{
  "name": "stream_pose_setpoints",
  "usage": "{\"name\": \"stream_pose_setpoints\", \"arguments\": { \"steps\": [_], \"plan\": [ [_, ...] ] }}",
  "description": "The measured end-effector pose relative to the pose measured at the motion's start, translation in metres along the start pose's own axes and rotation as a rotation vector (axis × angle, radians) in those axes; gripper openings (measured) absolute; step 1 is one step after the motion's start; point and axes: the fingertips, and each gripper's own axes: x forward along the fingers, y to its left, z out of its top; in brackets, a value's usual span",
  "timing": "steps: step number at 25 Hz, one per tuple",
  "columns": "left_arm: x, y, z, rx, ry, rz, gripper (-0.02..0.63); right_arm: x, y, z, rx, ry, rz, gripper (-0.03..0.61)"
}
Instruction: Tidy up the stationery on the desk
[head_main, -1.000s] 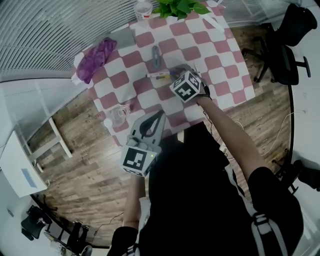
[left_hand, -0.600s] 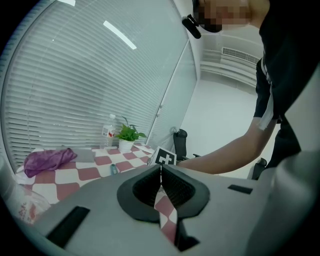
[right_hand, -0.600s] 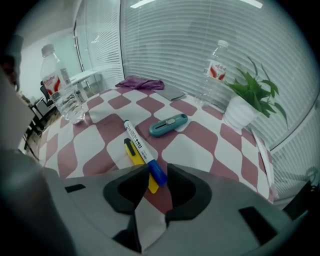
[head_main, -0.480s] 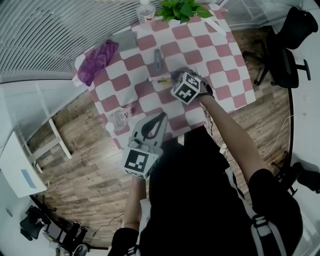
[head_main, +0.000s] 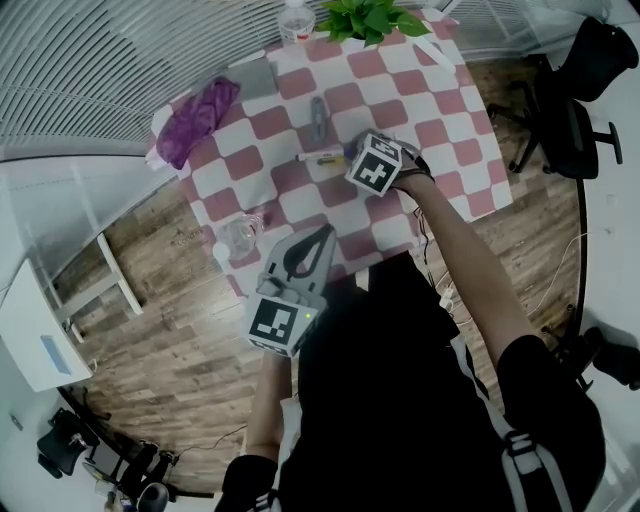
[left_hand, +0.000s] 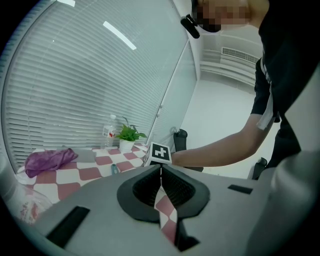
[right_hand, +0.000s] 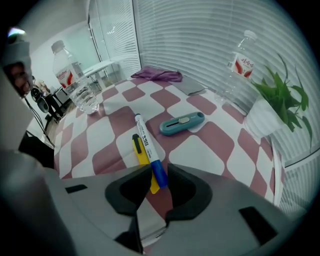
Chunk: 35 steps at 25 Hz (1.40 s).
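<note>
A white marker with a blue cap (right_hand: 145, 142) and a yellow pen (right_hand: 139, 150) lie side by side on the checked tablecloth (head_main: 440, 110). My right gripper (right_hand: 155, 170) points steeply down over them. Its jaws have just been closing, and the blue cap and the yellow pen's near end sit in the gap between them. Both pens still rest on the cloth. In the head view the marker (head_main: 318, 156) shows just left of the right gripper's cube (head_main: 378, 163). A teal utility knife (right_hand: 181, 122) lies beyond. My left gripper (head_main: 322, 232) hovers shut and empty at the table's near edge.
A purple cloth (head_main: 195, 120) and a grey pad (head_main: 250, 78) lie at the far left. A water bottle (head_main: 290, 18) and a potted plant (head_main: 365, 18) stand at the back edge. A glass cup (head_main: 238, 235) sits near the left gripper. Office chairs (head_main: 570, 110) stand to the right.
The right gripper has shifted slightly toward the table's far side over the pens and rolled at the wrist. The left gripper has not moved.
</note>
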Motion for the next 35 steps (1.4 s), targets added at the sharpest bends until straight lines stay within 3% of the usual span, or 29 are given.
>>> {"name": "stream_pose_setpoints", "arguments": {
  "steps": [11, 18, 24, 29, 33, 35],
  "plan": [
    [-0.001, -0.001, 0.004, -0.013, -0.010, 0.004, 0.032, -0.005, -0.002, -0.006, 0.355, -0.070, -0.042, 0.085],
    [-0.001, -0.006, 0.006, -0.019, -0.017, 0.000, 0.032, -0.006, 0.008, -0.016, 0.270, -0.023, -0.086, 0.089],
    [-0.003, -0.007, 0.002, -0.001, -0.012, -0.004, 0.032, -0.006, 0.006, -0.016, 0.314, -0.023, -0.079, 0.087],
    [-0.006, -0.009, 0.006, -0.014, -0.024, 0.001, 0.032, -0.006, 0.035, -0.019, 0.562, -0.073, 0.029, 0.081],
    [-0.004, -0.011, 0.004, 0.006, -0.018, -0.010, 0.032, -0.018, 0.024, -0.045, 0.647, -0.066, -0.109, 0.081],
    [-0.002, -0.014, 0.002, 0.014, -0.014, -0.021, 0.032, -0.022, 0.027, -0.057, 0.692, -0.068, -0.134, 0.081]
  ]
}}
